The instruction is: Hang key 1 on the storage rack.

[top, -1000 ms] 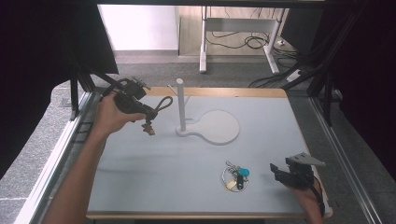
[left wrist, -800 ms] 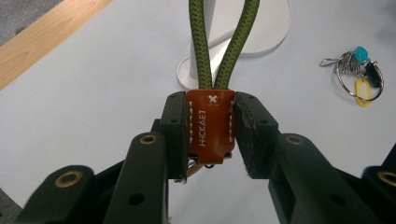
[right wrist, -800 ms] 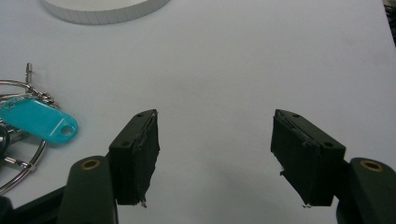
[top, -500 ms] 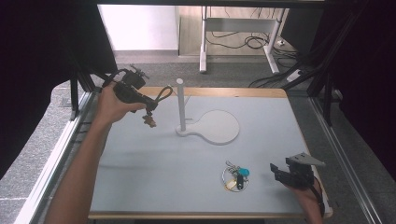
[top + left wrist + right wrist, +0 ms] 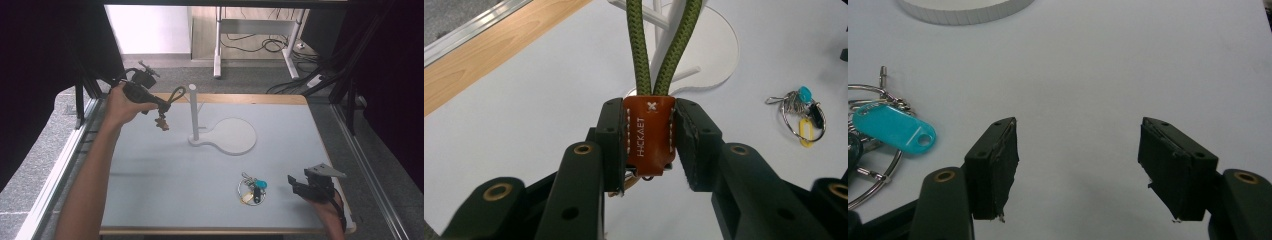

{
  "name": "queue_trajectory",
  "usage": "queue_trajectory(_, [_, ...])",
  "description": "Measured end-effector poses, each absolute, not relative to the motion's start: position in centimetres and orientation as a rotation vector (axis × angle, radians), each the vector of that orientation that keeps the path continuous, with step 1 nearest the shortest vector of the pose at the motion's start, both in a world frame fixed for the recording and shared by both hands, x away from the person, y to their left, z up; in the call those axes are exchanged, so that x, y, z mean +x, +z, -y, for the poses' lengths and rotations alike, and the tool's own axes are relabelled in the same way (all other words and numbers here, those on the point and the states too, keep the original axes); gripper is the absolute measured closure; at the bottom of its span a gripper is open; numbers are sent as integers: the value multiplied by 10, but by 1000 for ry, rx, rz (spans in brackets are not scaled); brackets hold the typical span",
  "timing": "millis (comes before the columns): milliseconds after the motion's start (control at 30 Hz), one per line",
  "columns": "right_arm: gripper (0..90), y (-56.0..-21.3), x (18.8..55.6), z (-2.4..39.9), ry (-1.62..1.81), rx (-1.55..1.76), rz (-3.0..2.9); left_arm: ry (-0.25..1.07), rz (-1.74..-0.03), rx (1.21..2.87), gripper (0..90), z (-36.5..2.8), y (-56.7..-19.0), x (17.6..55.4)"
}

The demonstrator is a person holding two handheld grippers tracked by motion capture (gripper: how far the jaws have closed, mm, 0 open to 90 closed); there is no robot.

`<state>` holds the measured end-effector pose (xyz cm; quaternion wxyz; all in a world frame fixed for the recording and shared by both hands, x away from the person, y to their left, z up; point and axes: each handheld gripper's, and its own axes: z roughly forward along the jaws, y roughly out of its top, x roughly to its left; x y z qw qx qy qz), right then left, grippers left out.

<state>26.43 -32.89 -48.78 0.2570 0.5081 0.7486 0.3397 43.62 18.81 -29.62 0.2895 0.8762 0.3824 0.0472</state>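
Left gripper (image 5: 650, 145) lifting a green cord keychain (image 5: 650, 132) near the white stand (image 5: 195, 112).

The keychain is showing an olive braided cord loop sewn into a brown leather tab; in the high view it is hanging at upper left of centre, just beside the stand's post, above the table (image 5: 165, 170). The left gripper's jaws are closing tightly on the leather tab. The right gripper (image 5: 1078, 170), at lower right, is resting wide open and holding nothing, with a key bunch (image 5: 251, 188) carrying a teal tag lying near it.
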Motion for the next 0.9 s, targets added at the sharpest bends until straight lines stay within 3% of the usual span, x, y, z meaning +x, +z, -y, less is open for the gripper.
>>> queue_trajectory(900, [326, -491, 267, 332, 912, 1404, -2037, 62, -1073, 2314, 668, -188, -318, 467])
